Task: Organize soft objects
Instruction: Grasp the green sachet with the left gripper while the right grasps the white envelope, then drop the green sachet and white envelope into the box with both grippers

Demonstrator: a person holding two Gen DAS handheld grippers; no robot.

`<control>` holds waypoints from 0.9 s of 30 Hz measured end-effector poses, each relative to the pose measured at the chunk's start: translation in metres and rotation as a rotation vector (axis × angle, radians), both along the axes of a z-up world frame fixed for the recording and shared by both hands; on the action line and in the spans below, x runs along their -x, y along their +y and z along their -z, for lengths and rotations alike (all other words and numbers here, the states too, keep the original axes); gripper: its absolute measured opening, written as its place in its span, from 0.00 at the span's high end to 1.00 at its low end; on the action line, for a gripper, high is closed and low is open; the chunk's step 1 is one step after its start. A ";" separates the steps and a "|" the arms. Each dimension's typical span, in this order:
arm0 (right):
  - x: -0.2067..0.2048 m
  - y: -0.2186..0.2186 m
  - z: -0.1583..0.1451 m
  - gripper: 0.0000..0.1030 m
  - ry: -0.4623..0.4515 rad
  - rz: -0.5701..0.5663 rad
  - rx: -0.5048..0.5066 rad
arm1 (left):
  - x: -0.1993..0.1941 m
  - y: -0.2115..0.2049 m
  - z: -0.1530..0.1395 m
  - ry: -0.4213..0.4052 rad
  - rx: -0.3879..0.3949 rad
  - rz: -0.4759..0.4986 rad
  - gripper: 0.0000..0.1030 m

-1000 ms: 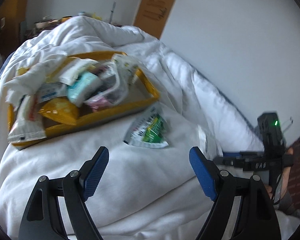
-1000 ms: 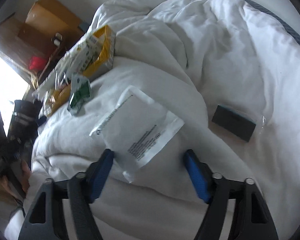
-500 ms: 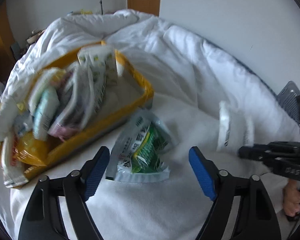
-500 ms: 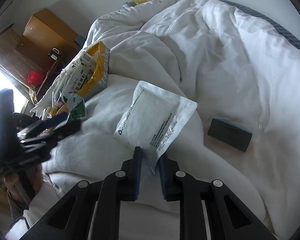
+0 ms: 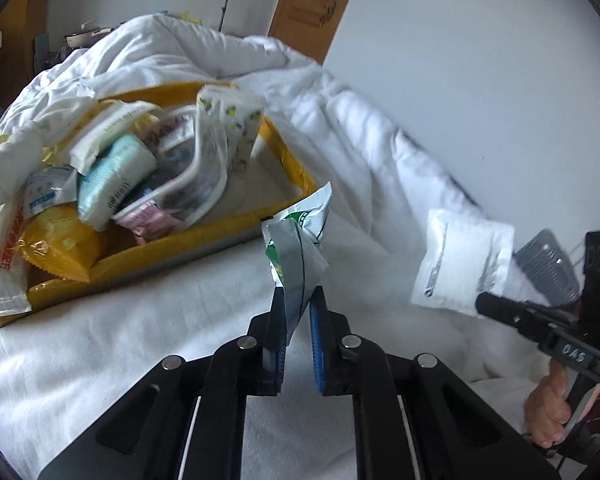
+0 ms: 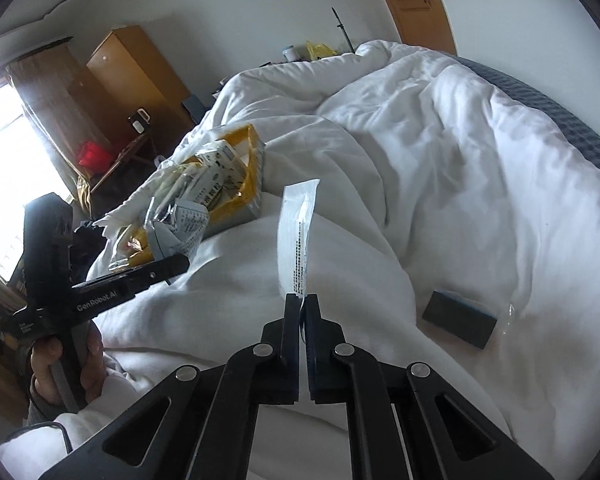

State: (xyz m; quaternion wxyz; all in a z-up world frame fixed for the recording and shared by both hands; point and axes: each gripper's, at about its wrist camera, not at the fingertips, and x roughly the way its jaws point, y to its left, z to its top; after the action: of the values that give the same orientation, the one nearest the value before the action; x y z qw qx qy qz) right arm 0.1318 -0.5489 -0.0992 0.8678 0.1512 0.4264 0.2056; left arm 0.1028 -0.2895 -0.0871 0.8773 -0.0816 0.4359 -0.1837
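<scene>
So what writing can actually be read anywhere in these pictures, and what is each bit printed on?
"GenRobot.AI": on the arm of the left claw, seen from the right wrist.
"DAS": on the arm of the right claw, seen from the left wrist.
White pouch in the right claw: lines of black print, too small to read.
Green and silver packet in the left claw: print too blurred.
Packets in the yellow tray: red and blue print, unreadable.

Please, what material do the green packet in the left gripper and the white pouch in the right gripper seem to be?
Green packet: probably foil-lined plastic film; its silvery-grey inside creases sharply. White pouch: matte paper or nonwoven, perhaps; flat, dull, printed in small dark text. Hard to tell which.
</scene>
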 end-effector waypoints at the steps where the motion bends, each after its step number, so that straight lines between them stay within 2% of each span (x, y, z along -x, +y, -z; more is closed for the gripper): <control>1: 0.000 0.001 -0.001 0.97 -0.002 -0.006 -0.002 | 0.003 0.004 -0.003 -0.014 0.021 -0.004 0.90; 7: 0.005 0.003 -0.008 0.97 -0.036 -0.033 -0.017 | 0.017 0.038 -0.030 -0.083 0.151 -0.060 0.90; 14: -0.001 0.034 -0.038 0.97 -0.072 -0.126 -0.032 | 0.024 0.097 -0.064 -0.160 0.240 -0.173 0.90; 20: -0.035 0.095 -0.061 0.97 -0.046 -0.205 -0.021 | 0.014 0.141 -0.074 -0.185 0.233 -0.284 0.90; 24: -0.068 0.139 -0.061 0.97 -0.011 -0.231 -0.019 | -0.001 0.152 -0.061 -0.166 0.222 -0.322 0.90; 27: -0.088 0.157 -0.050 0.97 0.033 -0.215 -0.070 | -0.008 0.154 -0.045 -0.138 0.222 -0.340 0.90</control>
State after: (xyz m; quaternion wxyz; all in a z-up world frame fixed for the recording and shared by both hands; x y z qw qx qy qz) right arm 0.2202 -0.3921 -0.0488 0.8279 0.1382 0.4467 0.3096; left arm 0.1113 -0.1357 -0.0423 0.9090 -0.2375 0.3318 -0.0850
